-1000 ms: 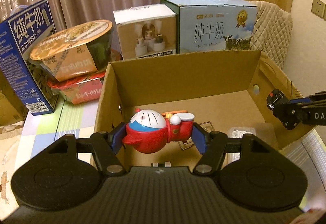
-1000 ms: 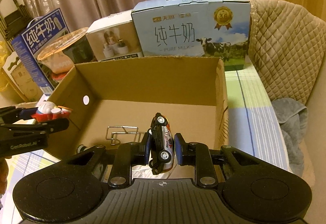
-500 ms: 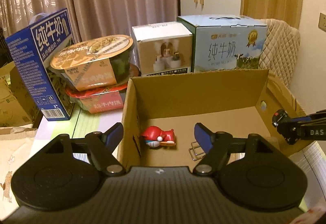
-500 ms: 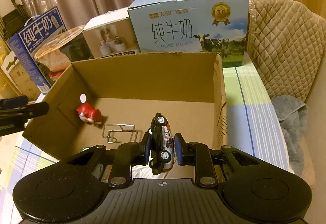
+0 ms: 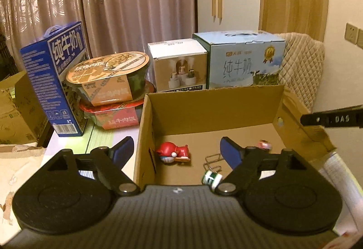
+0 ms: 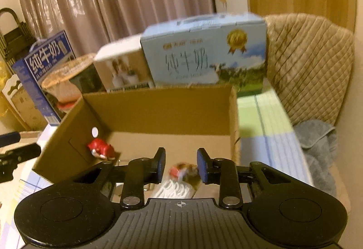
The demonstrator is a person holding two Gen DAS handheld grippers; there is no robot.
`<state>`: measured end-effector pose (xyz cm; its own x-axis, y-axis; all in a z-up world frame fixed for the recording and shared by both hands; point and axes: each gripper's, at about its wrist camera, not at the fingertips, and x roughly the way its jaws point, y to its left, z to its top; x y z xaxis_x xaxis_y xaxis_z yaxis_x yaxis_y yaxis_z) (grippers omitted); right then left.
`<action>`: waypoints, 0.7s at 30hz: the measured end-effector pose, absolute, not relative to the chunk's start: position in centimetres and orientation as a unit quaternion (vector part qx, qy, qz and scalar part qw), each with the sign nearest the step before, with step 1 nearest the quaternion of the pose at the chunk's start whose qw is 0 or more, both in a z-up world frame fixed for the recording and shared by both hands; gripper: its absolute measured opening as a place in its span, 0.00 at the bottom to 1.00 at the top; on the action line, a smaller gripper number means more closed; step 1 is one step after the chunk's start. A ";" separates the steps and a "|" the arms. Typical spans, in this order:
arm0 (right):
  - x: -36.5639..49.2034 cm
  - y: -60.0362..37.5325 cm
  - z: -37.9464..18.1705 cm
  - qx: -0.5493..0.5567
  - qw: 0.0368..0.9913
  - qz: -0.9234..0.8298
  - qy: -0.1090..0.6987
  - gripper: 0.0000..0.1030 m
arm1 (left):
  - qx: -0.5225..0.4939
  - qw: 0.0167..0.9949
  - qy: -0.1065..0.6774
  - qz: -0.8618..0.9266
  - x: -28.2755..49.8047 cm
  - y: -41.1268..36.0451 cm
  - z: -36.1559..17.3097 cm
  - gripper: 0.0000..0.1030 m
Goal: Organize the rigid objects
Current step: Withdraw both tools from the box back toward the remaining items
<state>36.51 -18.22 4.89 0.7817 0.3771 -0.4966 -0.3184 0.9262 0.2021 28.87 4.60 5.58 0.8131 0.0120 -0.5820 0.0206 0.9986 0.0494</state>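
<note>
Both the left hand-held gripper (image 5: 175, 151) and right hand-held gripper (image 6: 181, 165) hang spread and empty over the cardboard box (image 5: 211, 106), where the red figurine (image 5: 173, 153) lies by the left wall and the blurred toy car (image 6: 182, 170) rests on the floor.

Right gripper (image 6: 181, 164) parted, nothing between its 2 blue pads (image 6: 161, 164). Below the gap, blurred toy car (image 6: 182, 170) inside cardboard box (image 6: 163, 110). Red figure (image 6: 101, 149) lying by box's left wall. Behind: light-blue milk carton (image 6: 204, 54), white box (image 6: 122, 67), dark-blue carton (image 6: 45, 63). Grey towel (image 6: 317, 147) at right.
</note>
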 end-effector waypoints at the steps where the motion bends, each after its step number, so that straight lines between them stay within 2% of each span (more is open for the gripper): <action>1: 35.9 -18.5 5.3 0.056 0.944 0.185 0.268 0.33 | 0.022 0.952 0.306 -0.002 28.2 4.6 5.8 0.79; 11: 25.1 -21.1 7.3 0.071 0.950 0.204 0.225 0.50 | 0.012 0.957 0.288 0.016 18.2 4.3 7.0 0.88; 16: 18.8 -21.6 5.3 0.062 0.950 0.211 0.221 0.60 | 0.007 0.956 0.291 0.028 12.6 3.8 5.6 0.92; 21: 13.8 -22.2 1.8 0.061 0.951 0.205 0.223 0.62 | 0.010 0.955 0.292 0.042 8.0 3.4 3.1 0.96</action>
